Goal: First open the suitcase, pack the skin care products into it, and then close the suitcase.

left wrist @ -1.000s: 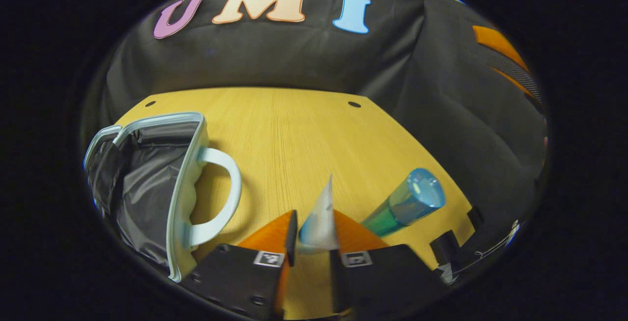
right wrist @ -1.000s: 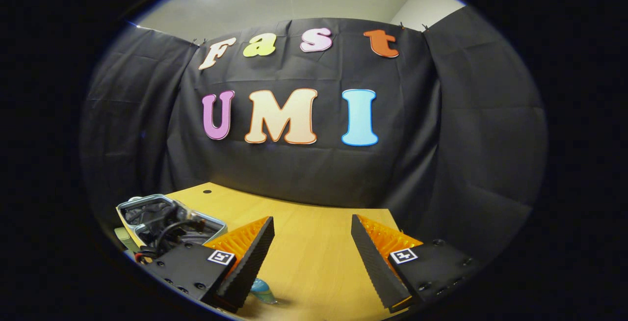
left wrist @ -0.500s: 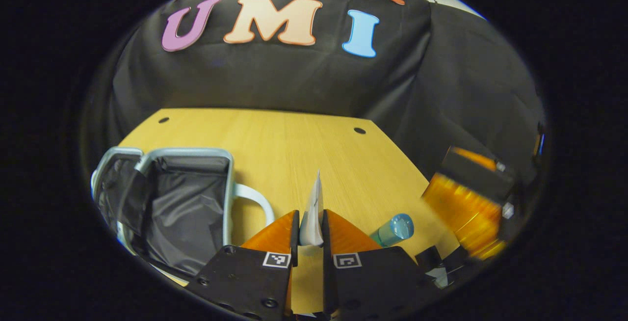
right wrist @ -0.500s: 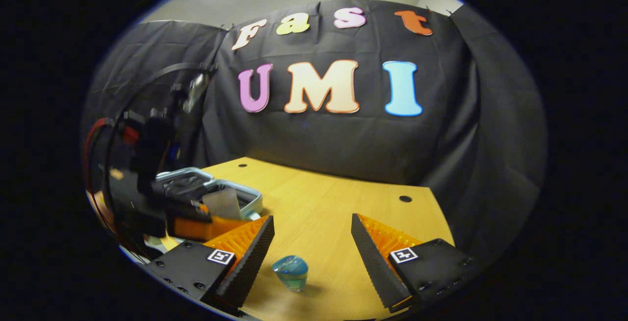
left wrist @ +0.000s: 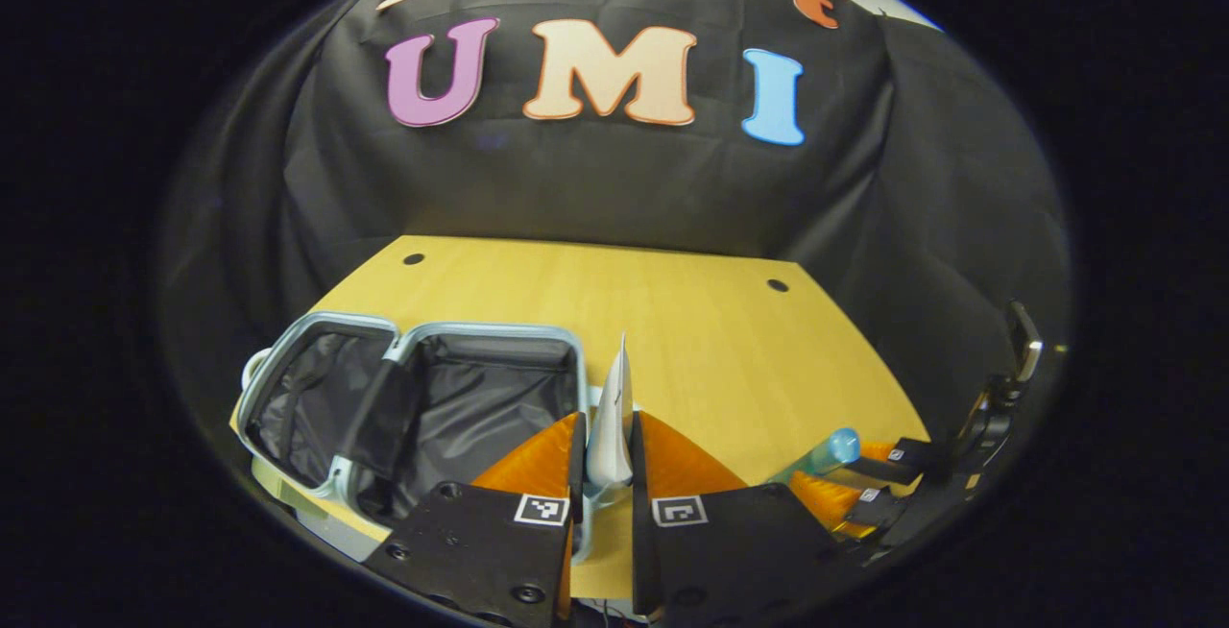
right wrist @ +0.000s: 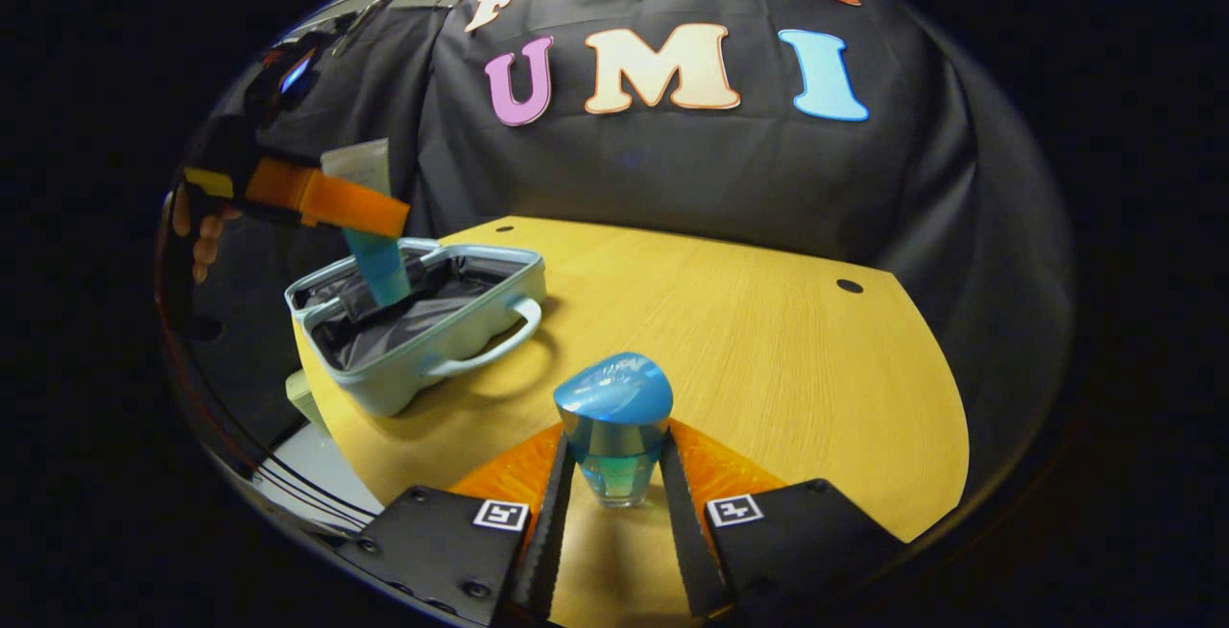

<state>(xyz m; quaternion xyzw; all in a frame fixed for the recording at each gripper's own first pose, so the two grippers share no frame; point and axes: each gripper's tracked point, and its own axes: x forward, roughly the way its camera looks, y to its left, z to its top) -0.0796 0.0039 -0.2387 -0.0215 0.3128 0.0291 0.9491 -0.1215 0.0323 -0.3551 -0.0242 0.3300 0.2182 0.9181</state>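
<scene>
My left gripper (left wrist: 605, 422) is shut on a white tube (left wrist: 613, 396), whose flat crimped end points up. In the right gripper view the left gripper (right wrist: 322, 201) hangs above the open pale blue suitcase (right wrist: 422, 321), the tube's (right wrist: 376, 263) blue cap end pointing down into the dark lining. From the left gripper view, the suitcase (left wrist: 336, 359) lies open just left of the fingers. My right gripper (right wrist: 614, 441) is shut on a green bottle with a blue cap (right wrist: 614, 398) standing upright on the table. The bottle (left wrist: 826, 450) and right gripper (left wrist: 888, 484) are also at the far right of the left gripper view.
The wooden table (right wrist: 768, 340) has bare surface to the right of the suitcase and two small round holes near its back edge. The suitcase's handle (right wrist: 499, 345) faces the bottle. A hand (right wrist: 197, 234) holds the left gripper. Black cloth walls close the back and sides.
The left gripper has lifted the tube and carried it over the open suitcase. The right gripper has dropped to the table and shut on the blue-capped bottle.
</scene>
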